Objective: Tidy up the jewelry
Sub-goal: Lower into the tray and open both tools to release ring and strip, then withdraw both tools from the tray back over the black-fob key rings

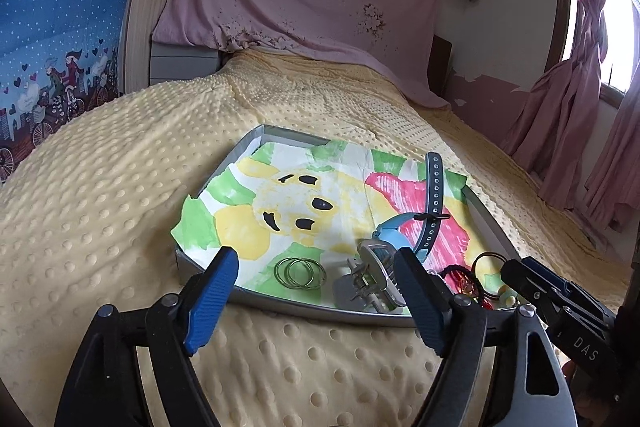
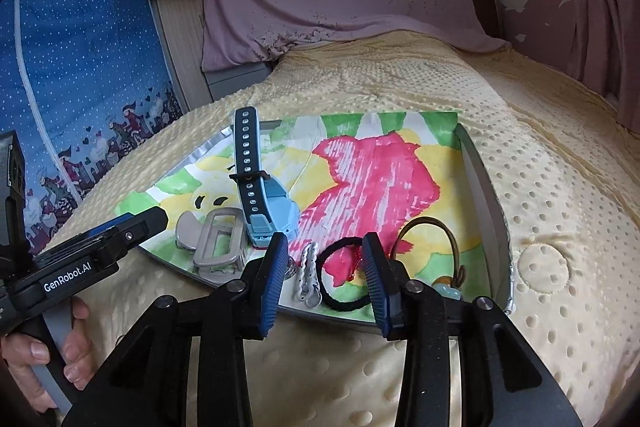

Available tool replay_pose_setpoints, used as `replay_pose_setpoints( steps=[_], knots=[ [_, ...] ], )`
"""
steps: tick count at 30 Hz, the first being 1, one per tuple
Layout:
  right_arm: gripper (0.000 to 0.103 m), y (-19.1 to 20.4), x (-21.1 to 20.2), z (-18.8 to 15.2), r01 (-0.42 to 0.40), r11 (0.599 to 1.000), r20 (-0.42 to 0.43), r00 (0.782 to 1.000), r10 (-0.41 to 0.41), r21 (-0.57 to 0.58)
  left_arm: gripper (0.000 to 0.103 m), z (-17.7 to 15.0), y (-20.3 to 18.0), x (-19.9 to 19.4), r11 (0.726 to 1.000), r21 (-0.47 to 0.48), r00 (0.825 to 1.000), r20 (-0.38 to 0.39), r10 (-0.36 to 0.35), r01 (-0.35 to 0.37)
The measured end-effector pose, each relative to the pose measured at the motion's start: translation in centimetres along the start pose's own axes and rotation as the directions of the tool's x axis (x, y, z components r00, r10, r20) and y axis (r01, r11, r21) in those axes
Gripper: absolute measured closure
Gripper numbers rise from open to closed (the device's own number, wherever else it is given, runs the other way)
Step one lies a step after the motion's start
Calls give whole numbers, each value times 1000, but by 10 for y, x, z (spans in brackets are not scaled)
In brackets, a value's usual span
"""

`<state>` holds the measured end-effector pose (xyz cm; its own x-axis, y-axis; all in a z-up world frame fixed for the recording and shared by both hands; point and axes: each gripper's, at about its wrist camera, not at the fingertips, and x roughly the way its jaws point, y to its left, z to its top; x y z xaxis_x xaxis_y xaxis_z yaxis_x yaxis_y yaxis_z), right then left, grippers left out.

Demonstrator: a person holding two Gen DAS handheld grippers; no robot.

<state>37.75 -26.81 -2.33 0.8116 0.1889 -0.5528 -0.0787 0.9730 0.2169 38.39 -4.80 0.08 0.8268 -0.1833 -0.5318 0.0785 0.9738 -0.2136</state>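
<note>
My left fingers (image 1: 316,271) stand spread wide with nothing between them, hanging over the near rim of the tray; my right fingers (image 2: 326,275) are parted less far and also hold nothing, though the black hair tie (image 2: 344,277) lies on the tray just beyond their gap.

The jewelry sits bunched along the near side of the tray (image 1: 240,147): thin metal hoops (image 1: 300,273) at near left, a grey hair claw (image 2: 218,243) beside them, a blue watch (image 2: 266,203) with its dark strap running toward the far side, a small white clip (image 2: 308,279), then the hair tie and a brown elastic loop (image 2: 430,247) at near right. There are red bits near the tie that I cannot make out clearly.

I judge the pieces are kept apart so each can be pinched singly. The painted paper (image 2: 372,179) lining the tray keeps them from sliding on metal.

The far half of the tray is open, good room for laying things out. The raised rim at near and right calls for coming in from above. The yellow dotted blanket (image 1: 120,187) on the bed is soft, so the tray may tip under pressure.
</note>
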Motion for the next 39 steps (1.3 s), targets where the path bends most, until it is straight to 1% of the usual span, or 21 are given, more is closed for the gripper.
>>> replay_pose_setpoints(
  steps=[1, 3, 5, 7, 9, 12, 13, 16, 18, 19, 23, 26, 33, 39],
  knots=[
    [67, 0, -5, 0, 3, 1000, 14, 1000, -3, -1, 24, 0, -1, -4, 1000, 6, 1000, 7, -2, 2],
    [55, 1, -16, 1, 5, 1000, 48, 999, -5, -1, 21, 1, -1, -13, 1000, 13, 1000, 20, 4, -4],
    [51, 1, -27, 2, -5, 1000, 75, 997, 5, 3, 17, 1, -1, -24, 1000, 11, 999, 38, 1, -2],
    [49, 2, -37, 3, -1, 1000, 93, 996, 1, 7, 10, 1, -1, -36, 1000, 10, 998, 60, -3, 3],
    [38, 2, -49, 4, -4, 1000, 116, 993, 2, 10, 8, 1, -1, -49, 1000, 16, 996, 85, -5, 4],
    [33, 7, -68, 4, 8, 1000, 153, 988, -8, -1, 4, 0, -2, -67, 999, 33, 994, 110, -7, 4],
    [29, 10, -74, 3, 14, 1000, 164, 986, -13, -4, 2, -1, -3, -74, 999, 37, 993, 122, -5, 0],
    [23, 17, -93, 2, 20, 1000, 194, 981, -18, -8, 0, -5, -1, -94, 999, 46, 988, 152, -7, 0],
    [14, 21, -106, 0, 21, 1000, 217, 976, -18, -10, 0, -7, 2, -105, 999, 51, 986, 167, -4, -4],
    [13, 23, -112, -2, 24, 1000, 226, 974, -20, -12, 0, -9, 3, -111, 998, 54, 985, 173, -1, -9],
    [10, 33, -134, -11, 22, 1000, 252, 968, -17, -19, 0, -17, 11, -134, 998, 64, 980, 197, 14, -28],
    [6, 40, -149, -20, 21, 1000, 273, 962, -16, -15, 0, -22, 20, -149, 997, 69, 977, 211, 28, -43],
    [5, 63, -175, -40, 6, 1000, 298, 955, -3, -10, 0, -34, 50, -177, 996, 50, 971, 231, 65, -78],
    [5, 84, -191, -55, -1, 1000, 307, 952, 8, -23, 0, -45, 74, -187, 995, 31, 970, 226, 90, -99]
  ],
)
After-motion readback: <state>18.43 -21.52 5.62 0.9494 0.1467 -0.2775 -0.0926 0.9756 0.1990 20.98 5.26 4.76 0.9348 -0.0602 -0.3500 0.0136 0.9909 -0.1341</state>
